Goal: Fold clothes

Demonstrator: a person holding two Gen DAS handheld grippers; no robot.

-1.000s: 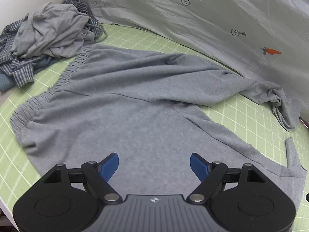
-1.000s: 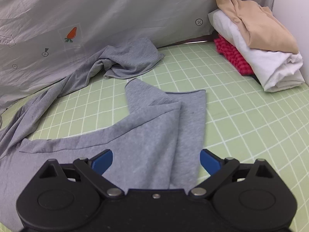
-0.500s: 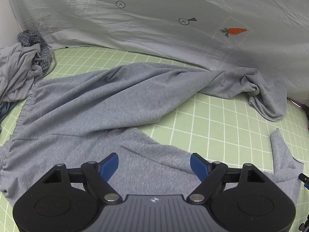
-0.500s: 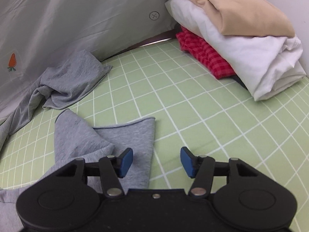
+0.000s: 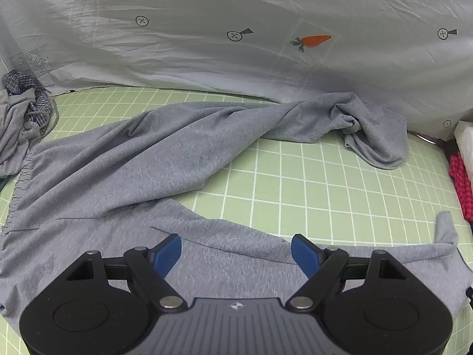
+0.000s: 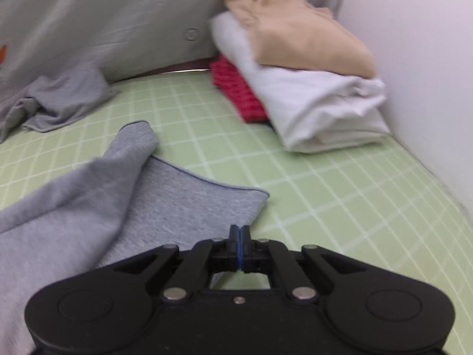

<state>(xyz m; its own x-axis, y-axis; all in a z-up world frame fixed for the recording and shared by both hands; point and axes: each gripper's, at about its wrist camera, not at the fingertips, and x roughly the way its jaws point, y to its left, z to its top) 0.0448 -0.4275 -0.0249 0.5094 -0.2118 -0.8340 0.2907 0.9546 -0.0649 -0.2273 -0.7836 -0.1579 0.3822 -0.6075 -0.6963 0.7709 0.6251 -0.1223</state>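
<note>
Left gripper (image 5: pixel 236 251): blue pads spread wide, low in the frame, hovering over the near trouser leg with nothing between them.
Right gripper (image 6: pixel 239 247): pads pressed flat together at bottom centre, just at the near edge of the leg cuff; whether any cloth was caught there I could not tell (the view was blurred).
Grey sweatpants (image 5: pixel 124 162): spread across the green grid mat (image 5: pixel 340 183), elastic waistband at the left edge, one leg running to the upper right and bunched against the backdrop, the other along the bottom.
Leg cuff (image 6: pixel 207 204): lay flat on the mat, left of centre in the right view.
Backdrop: pale sheet with carrot prints (image 5: pixel 313 41) across the top.
Folded stack (image 6: pixel 298 80): tan on white on red, upper right.
Crumpled heap (image 5: pixel 20 112): far left.
</note>
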